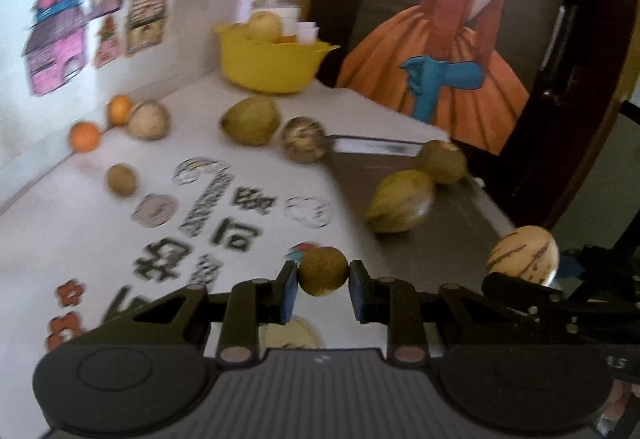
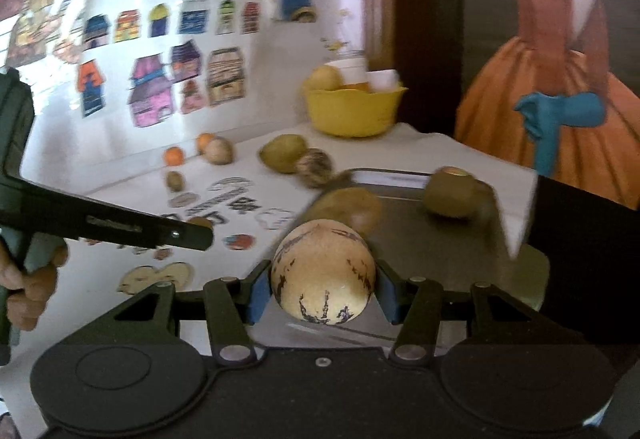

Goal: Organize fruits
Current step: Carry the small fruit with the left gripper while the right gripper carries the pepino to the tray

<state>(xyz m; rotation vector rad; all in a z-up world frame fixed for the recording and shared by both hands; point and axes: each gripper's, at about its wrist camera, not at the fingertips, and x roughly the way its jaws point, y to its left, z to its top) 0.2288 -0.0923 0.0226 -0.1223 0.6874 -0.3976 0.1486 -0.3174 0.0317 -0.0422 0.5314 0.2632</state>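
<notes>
My left gripper [image 1: 323, 279] is shut on a small brown kiwi [image 1: 323, 271], held above the white table. My right gripper [image 2: 322, 285] is shut on a pale striped pepino melon [image 2: 323, 273]; that melon [image 1: 523, 255] also shows at the right of the left wrist view. A yellow bowl [image 1: 272, 67] holding fruit stands at the far end of the table, and is the yellow bowl [image 2: 354, 111] in the right wrist view. Loose on the table lie two oranges [image 1: 84, 136], a tan round fruit [image 1: 148, 120], a green fruit [image 1: 251, 120] and a striped melon [image 1: 305, 140].
A grey tray [image 1: 404, 207] at the right carries a yellow-green striped fruit [image 1: 401, 207] and a brown-green one [image 1: 443, 162]. Paper cut-outs [image 1: 208, 207] cover the tabletop and the wall [image 1: 64, 35]. A dark poster of an orange dress [image 1: 440, 51] stands behind. A hand [image 2: 28, 287] holds the left gripper.
</notes>
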